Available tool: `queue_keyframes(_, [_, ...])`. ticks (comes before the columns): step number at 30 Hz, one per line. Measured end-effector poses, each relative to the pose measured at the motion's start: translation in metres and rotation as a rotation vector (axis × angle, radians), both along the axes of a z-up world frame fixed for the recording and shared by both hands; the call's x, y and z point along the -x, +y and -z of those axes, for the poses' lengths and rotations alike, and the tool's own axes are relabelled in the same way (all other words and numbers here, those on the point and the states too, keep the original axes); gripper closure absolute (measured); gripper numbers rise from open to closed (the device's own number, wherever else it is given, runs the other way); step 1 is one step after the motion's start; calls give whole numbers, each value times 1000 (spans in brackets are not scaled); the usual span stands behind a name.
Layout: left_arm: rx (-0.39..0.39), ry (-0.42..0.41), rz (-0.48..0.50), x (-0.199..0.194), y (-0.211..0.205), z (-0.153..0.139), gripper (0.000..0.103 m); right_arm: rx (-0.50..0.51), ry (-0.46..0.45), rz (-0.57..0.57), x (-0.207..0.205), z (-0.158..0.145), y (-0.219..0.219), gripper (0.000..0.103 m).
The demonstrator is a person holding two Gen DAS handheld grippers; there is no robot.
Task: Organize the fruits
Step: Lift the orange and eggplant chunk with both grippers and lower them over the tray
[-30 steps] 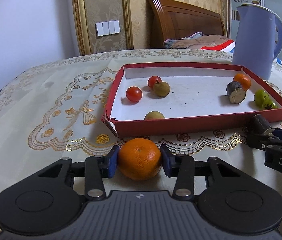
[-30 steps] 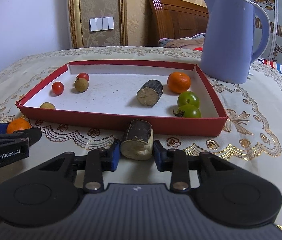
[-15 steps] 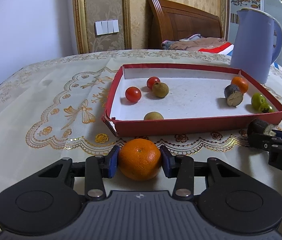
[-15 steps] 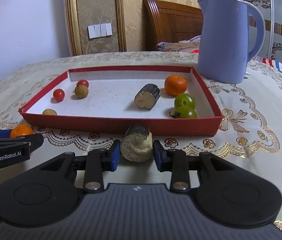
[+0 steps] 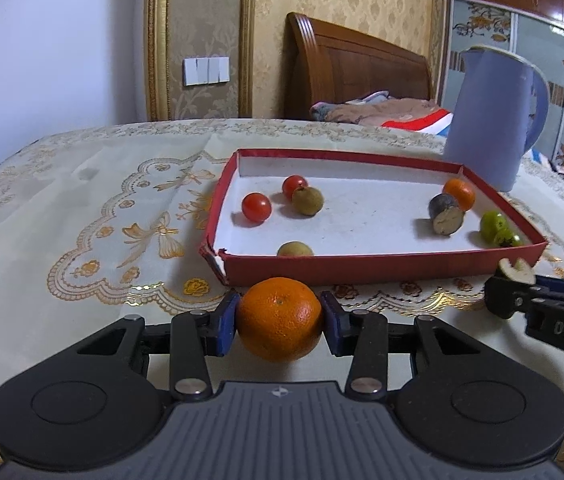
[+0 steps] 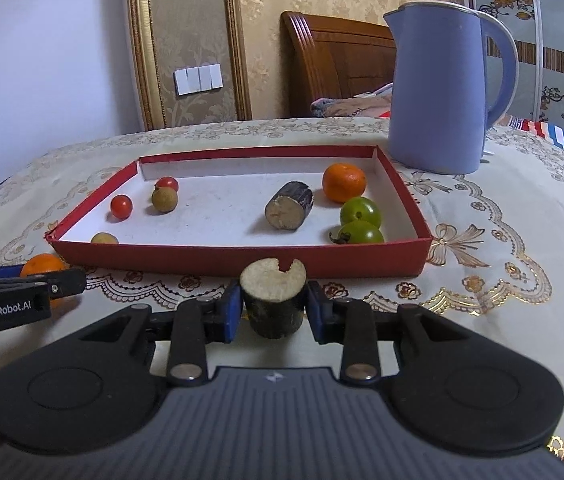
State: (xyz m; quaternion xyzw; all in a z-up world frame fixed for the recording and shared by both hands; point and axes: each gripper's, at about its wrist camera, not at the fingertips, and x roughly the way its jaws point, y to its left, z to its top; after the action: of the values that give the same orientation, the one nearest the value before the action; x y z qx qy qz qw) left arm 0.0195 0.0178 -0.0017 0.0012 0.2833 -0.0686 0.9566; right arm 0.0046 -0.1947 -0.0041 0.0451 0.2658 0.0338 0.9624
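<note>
My left gripper (image 5: 280,318) is shut on an orange (image 5: 279,319), held above the tablecloth in front of the red tray's (image 5: 382,266) near left corner. My right gripper (image 6: 273,307) is shut on a dark sugarcane piece (image 6: 273,298), cut face up, in front of the tray's (image 6: 242,266) near wall. In the tray lie two red tomatoes (image 6: 121,206), two brown longans (image 6: 164,199), another sugarcane piece (image 6: 289,211), an orange (image 6: 343,182) and two green fruits (image 6: 360,211). Each gripper shows at the edge of the other's view.
A blue kettle (image 6: 440,88) stands behind the tray's far right corner. The table wears a cream cloth with gold embroidery (image 5: 94,240). A wooden bed headboard (image 5: 354,68) and a wall are beyond the table.
Both grippers have risen and drawn back with their loads. The sugarcane piece in my right gripper has tipped so that its cut face points up.
</note>
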Motion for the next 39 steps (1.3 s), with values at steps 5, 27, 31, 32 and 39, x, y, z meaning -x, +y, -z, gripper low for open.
queue_keyframes(5, [-11, -15, -2, 1, -2, -1, 61, -34, 2, -10, 5, 1, -4, 71])
queue_keyframes(27, [9, -13, -31, -7, -20, -19, 61, 7, -180, -6, 12, -35, -5, 71])
queue_keyframes(31, [8, -18, -43, -15, -24, -23, 61, -9, -155, -6, 0, -33, -8, 71])
queue_keyframes(32, [10, -17, -41, -17, -24, -24, 61, -11, -144, -11, -3, -33, -8, 71])
queue_keyframes(39, [-13, -9, -45, -36, -33, -25, 61, -18, -94, 7, -30, -30, -15, 71])
